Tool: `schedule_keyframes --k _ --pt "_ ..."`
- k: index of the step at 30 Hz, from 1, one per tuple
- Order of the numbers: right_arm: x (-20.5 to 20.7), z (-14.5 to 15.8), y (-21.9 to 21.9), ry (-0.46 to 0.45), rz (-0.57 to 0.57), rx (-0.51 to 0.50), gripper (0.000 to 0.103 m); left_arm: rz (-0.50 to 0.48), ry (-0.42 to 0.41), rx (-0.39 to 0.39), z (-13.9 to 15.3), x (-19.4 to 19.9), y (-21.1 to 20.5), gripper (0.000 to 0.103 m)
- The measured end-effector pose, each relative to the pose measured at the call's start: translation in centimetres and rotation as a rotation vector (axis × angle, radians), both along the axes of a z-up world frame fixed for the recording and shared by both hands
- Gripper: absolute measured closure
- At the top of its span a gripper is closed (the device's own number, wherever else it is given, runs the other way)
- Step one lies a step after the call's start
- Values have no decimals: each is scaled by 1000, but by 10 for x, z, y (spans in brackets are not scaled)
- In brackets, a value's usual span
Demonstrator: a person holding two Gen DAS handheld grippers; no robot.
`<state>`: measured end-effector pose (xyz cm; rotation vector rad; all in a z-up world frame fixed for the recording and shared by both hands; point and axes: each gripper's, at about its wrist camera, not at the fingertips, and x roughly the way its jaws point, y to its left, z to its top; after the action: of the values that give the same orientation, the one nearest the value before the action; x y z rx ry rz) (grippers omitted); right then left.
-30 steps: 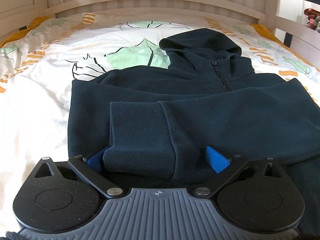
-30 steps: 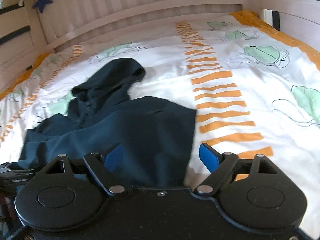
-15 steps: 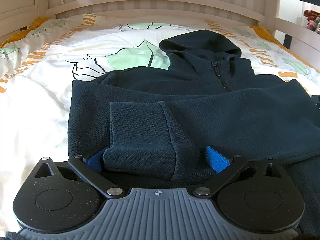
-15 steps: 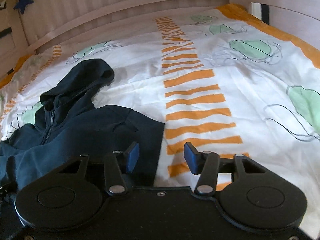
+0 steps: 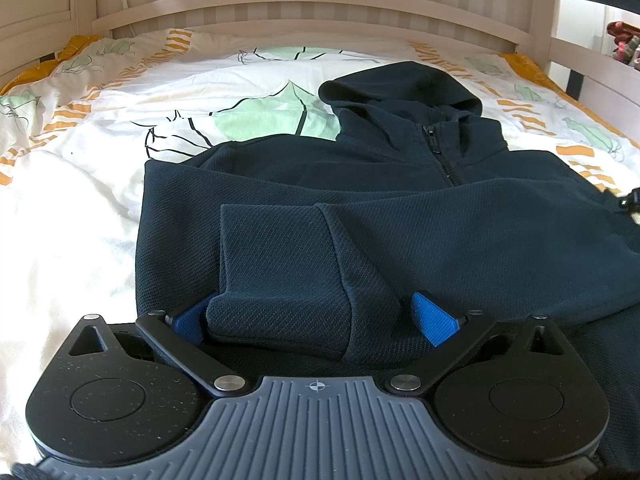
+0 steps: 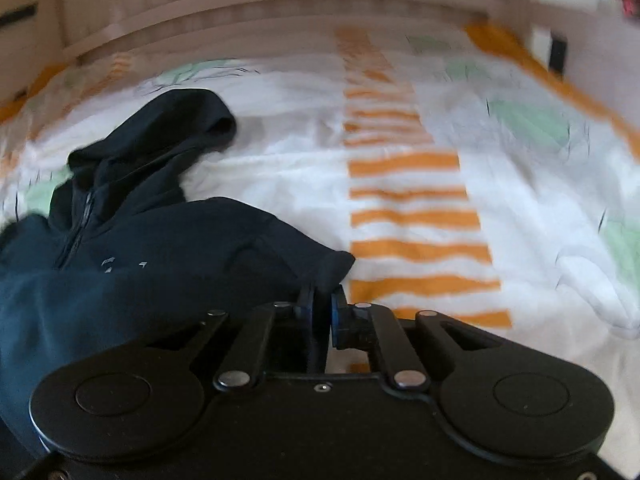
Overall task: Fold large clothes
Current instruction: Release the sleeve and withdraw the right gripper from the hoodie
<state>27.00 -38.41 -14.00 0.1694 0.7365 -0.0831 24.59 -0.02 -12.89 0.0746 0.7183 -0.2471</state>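
Note:
A dark navy zip hoodie (image 5: 400, 232) lies on the bed with its hood toward the headboard and a sleeve folded across its front. My left gripper (image 5: 316, 316) is open, its blue pads either side of the folded sleeve cuff (image 5: 280, 280), which lies between them. In the right wrist view the hoodie (image 6: 140, 248) lies to the left. My right gripper (image 6: 322, 312) is shut on the hoodie's right edge, pinching a corner of fabric (image 6: 336, 268). This view is motion-blurred.
The bed has a white duvet (image 5: 80, 208) with green leaves and orange stripes (image 6: 412, 216). A pale wooden headboard (image 5: 304, 4) stands at the far end and a side rail (image 5: 592, 52) runs along the right.
My right gripper has shifted to the hoodie's right edge and closed from wide open onto the fabric. The left gripper and the sleeve have not moved.

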Motion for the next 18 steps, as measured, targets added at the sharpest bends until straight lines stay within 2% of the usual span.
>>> schedule_keyframes --k 2,6,9,10,15,18 --pt "0 -7 -1 0 -4 10 90 0 -1 0 0 0 0 0" --pt "-2 -7 10 -18 20 -73 83 0 0 1 0 0 0 0" --pt "-5 -4 5 -23 -16 -86 49 0 0 2 0 0 0 0" --pt "-7 -4 2 -24 -28 -89 42 0 0 1 0 0 0 0" --pt "-27 2 -14 -28 -101 -72 28 1 3 6 0 0 -1 0" --pt "-47 5 -28 -29 -177 -4 24 1 8 9 1 2 -1 0"
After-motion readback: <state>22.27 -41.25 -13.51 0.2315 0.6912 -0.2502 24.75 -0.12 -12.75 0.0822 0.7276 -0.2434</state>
